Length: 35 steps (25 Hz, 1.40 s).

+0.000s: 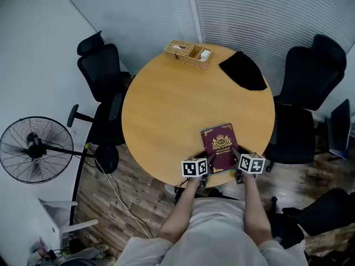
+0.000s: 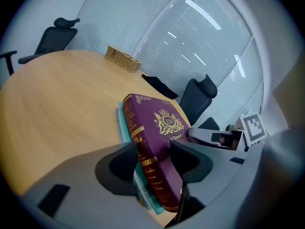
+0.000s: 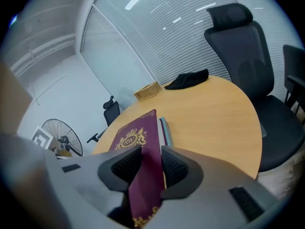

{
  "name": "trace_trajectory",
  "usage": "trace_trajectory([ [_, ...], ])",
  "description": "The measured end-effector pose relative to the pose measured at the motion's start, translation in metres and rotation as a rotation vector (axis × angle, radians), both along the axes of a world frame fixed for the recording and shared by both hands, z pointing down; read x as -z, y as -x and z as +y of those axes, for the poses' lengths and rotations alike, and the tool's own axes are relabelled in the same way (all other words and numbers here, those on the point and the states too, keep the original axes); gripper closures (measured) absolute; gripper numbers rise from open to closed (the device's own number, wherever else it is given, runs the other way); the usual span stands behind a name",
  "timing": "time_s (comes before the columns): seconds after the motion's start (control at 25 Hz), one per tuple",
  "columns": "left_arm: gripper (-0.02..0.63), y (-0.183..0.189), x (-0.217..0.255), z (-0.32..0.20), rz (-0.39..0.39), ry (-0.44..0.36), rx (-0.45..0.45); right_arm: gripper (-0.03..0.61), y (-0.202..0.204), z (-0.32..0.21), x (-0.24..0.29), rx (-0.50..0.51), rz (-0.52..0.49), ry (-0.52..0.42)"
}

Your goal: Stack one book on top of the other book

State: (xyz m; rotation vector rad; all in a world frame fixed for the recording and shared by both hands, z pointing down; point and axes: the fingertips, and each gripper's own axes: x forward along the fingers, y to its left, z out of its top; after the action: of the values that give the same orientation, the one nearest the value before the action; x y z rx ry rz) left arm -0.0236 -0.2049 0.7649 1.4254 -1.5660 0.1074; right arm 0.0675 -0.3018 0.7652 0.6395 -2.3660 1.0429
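Note:
A maroon book (image 1: 221, 146) with gold print lies on a teal book (image 2: 123, 125) at the near edge of the round wooden table (image 1: 166, 110). In the head view the teal book is hidden beneath it. My left gripper (image 1: 205, 165) is at the maroon book's (image 2: 159, 123) near left corner, with the jaws closed over the spine. My right gripper (image 1: 237, 155) is at the near right edge. In the right gripper view its pads (image 3: 125, 168) pinch the maroon book's (image 3: 136, 137) edge, and the teal book (image 3: 164, 128) shows as a strip beside it.
A wicker basket (image 1: 188, 53) and a black cloth (image 1: 244, 71) sit at the table's far side. Black office chairs (image 1: 102, 71) (image 1: 308, 93) stand left and right of the table. A floor fan (image 1: 33, 148) is at the far left.

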Motion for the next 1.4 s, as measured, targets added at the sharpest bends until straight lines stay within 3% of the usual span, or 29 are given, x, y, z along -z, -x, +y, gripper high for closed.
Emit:
trace_trajectory([
  [0.32, 0.387, 0.001, 0.01, 0.008, -0.057, -0.02, -0.089, 0.443, -0.014, -0.008, 0.007, -0.085, 0.029, -0.037],
  [0.52, 0.387, 0.012, 0.026, 0.019, -0.237, -0.057, -0.22, 0.446, -0.021, -0.003, 0.022, -0.106, 0.042, -0.096],
  [0.6, 0.387, 0.017, 0.037, 0.023, -0.275, -0.081, -0.244, 0.446, -0.023, 0.0, 0.031, -0.121, 0.046, -0.124],
  [0.96, 0.387, 0.042, 0.082, 0.05, -0.294, -0.175, -0.276, 0.446, -0.029, 0.047, 0.058, -0.26, 0.032, -0.154],
  [1.4, 0.387, 0.052, 0.104, 0.1, -0.27, -0.254, -0.404, 0.439, -0.035, 0.142, 0.068, -0.379, 0.074, -0.178],
])
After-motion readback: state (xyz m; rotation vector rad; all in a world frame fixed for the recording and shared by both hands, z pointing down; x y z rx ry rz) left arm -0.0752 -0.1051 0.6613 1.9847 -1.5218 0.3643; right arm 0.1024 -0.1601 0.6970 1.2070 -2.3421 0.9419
